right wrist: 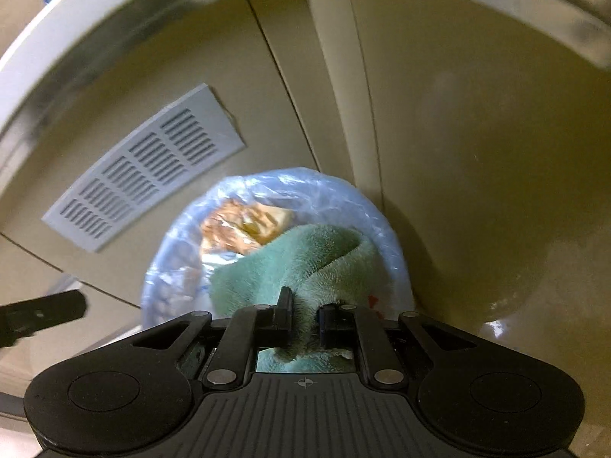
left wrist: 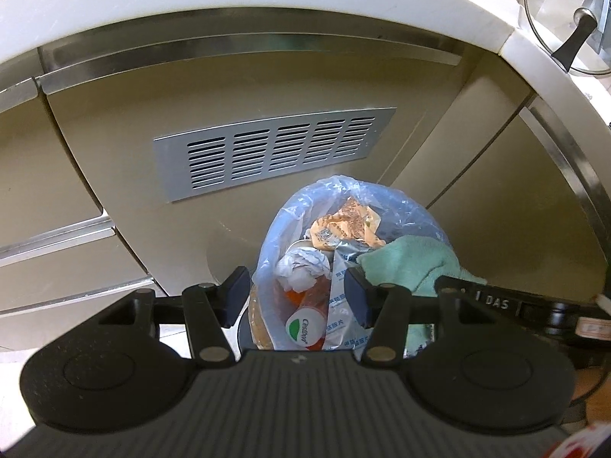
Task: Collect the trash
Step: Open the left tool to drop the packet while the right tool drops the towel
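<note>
Our right hand-held gripper (right wrist: 304,318) pinched tight on green cloth (right wrist: 305,263), over blue-lined trash bin (right wrist: 385,225) by cabinet. Our left hand-held gripper (left wrist: 296,297) half-open, empty, above bin. We judge drop step; next: release cloth inside.

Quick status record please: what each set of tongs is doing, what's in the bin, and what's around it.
left tongs: open, empty, above the near rim of the bin
right tongs: shut on the green cloth, over the bin
bin: lined with a blue bag
bin contents: crumpled paper, orange wrapper, bottle with white cap, silver packet
behind bin: beige cabinet with a grey vent
counter: glass lid
</note>
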